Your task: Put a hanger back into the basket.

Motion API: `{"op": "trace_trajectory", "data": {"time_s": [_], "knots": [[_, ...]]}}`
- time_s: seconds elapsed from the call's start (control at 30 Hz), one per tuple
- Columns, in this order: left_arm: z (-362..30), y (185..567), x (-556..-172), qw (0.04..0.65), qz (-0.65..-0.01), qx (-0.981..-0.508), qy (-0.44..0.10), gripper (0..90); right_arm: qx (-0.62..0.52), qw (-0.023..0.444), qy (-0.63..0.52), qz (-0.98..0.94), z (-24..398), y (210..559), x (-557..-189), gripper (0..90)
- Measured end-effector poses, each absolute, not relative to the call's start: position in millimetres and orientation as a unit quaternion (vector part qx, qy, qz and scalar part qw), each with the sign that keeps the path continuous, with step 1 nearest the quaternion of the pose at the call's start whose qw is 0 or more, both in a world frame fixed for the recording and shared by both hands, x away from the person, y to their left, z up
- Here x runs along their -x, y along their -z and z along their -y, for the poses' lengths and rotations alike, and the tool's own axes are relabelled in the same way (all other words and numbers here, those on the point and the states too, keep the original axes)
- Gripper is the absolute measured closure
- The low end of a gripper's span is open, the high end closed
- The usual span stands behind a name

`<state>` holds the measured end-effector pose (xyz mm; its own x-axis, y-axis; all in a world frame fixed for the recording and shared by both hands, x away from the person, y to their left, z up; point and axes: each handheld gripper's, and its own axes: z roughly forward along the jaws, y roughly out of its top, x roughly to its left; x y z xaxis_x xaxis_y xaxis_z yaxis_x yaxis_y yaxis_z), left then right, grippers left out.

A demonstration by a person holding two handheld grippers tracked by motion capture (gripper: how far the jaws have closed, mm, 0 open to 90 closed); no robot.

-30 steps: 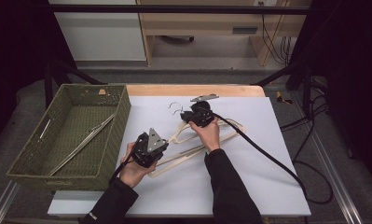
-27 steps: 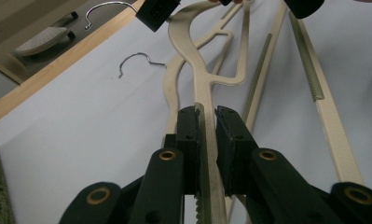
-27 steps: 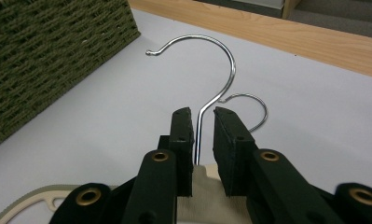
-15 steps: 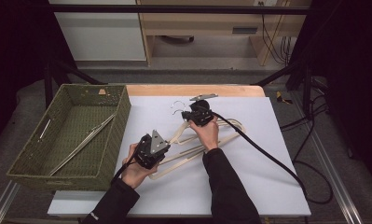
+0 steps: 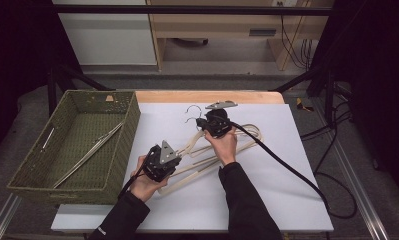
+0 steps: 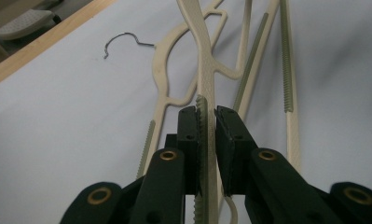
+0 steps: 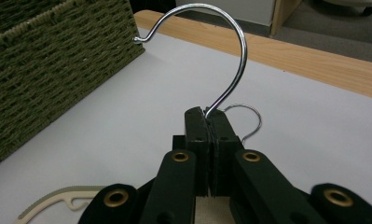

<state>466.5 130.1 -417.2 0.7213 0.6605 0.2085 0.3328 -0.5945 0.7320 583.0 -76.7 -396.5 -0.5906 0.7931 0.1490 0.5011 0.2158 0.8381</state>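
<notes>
Basket (image 5: 118,107) left on table (image 5: 287,200), hangers (image 5: 247,135) right of it — tongs (image 5: 89,152) inside

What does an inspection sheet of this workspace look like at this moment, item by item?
Surface: white sheet over a wooden table.
Job's things: cream hangers piled mid-table; top hanger held at both ends.
Clutter: green woven basket at left, holding a hanger.
Grippers: left gripper shut on the hanger's arm; right gripper has just closed on its metal hook.
Cables: black cable trailing right off the table.
Surroundings: wooden furniture behind; dark floor.
</notes>
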Motion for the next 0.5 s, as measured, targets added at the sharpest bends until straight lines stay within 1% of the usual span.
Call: {"op": "trace_trajectory", "data": {"time_s": [0.17,0.2,0.23,0.27,0.37,0.43,0.47,0.5], "knots": [[-128,420,-468,0.351,-0.290,-0.864,-0.216,79.7,-0.411,0.174,-0.465,-0.765,80,396,-572,89.4],[-128,420,-468,0.351,-0.290,-0.864,-0.216,78.4,-0.411,0.174,-0.465,-0.765,80,396,-572,89.4],[-127,417,-469,0.369,-0.293,-0.859,-0.199,78.4,-0.405,0.179,-0.465,-0.766,81,396,-571,89.4],[-127,415,-471,0.375,-0.295,-0.857,-0.197,68.9,-0.400,0.177,-0.472,-0.765,83,396,-568,89.4],[-124,408,-476,0.401,-0.307,-0.846,-0.172,57.9,-0.395,0.178,-0.477,-0.765,85,395,-565,89.4],[-122,405,-481,0.410,-0.314,-0.841,-0.161,52.4,-0.392,0.178,-0.479,-0.765,86,395,-562,89.3],[-121,403,-485,0.408,-0.316,-0.840,-0.169,50.3,-0.389,0.179,-0.483,-0.764,86,394,-561,89.3],[-115,402,-492,0.410,-0.326,-0.837,-0.158,47.5,-0.380,0.180,-0.485,-0.767,87,393,-558,89.4]]}}
